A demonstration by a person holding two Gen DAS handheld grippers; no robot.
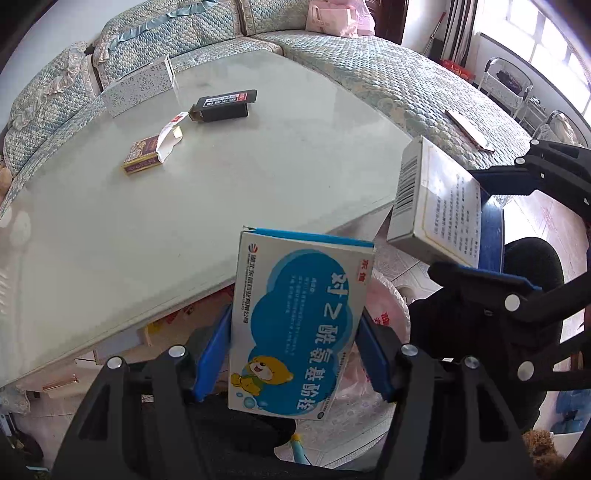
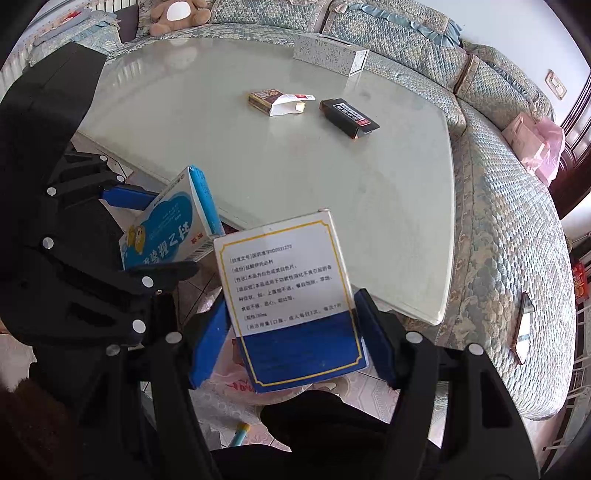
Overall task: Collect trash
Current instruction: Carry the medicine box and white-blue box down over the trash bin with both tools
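Holding: your left jaws grip the blue box (image 1: pixel 295 325); your right jaws grip the white box (image 2: pixel 291 295)
Bag: pink bag (image 1: pixel 384 295) lies just below both boxes, beside the bench (image 1: pixel 184 192); lower both, long axes pointing down

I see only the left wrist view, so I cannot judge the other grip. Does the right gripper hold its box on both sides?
Observer: Yes. The right wrist view shows the right gripper with both blue pads against the side edges of the white and blue box.
Operator: Has my bear box a barcode?
Observer: Yes, on a narrow edge of the bear box, the one nearest the other box.
Operator: Is anything on the sofa outside my view?
Observer: A teddy bear sits on the sofa, past the table's far edge.
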